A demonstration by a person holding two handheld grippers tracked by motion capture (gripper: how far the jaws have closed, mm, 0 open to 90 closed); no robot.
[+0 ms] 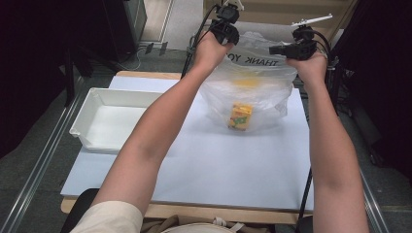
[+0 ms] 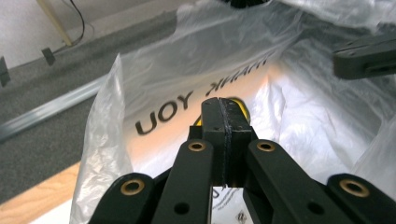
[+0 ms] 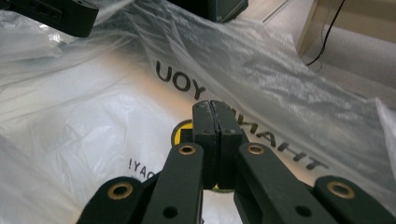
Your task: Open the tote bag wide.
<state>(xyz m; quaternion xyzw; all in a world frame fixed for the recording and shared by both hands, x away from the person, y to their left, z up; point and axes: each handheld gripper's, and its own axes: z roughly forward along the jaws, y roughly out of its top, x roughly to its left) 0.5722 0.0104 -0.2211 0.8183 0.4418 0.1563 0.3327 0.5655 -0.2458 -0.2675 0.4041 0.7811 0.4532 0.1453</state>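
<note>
A clear plastic bag (image 1: 262, 90) printed "THANK YOU" stands on the white table sheet (image 1: 228, 165), its top drawn upward. A yellow and orange carton (image 1: 240, 116) rests upright inside, at the bottom. My left gripper (image 1: 227, 35) is at the bag's upper left rim and my right gripper (image 1: 275, 49) at its upper right rim. In the left gripper view the jaws (image 2: 223, 105) are pressed together over the bag's mouth (image 2: 187, 60). The right gripper (image 3: 211, 108) is likewise shut, above the bag (image 3: 93, 107). The thin film between each pair of jaws is hard to see.
A shallow white tray (image 1: 85, 116) sits on the left part of the table with nothing in it. Dark equipment and cables stand beyond the far edge. The table's wooden front edge (image 1: 218, 212) runs close to the person's body.
</note>
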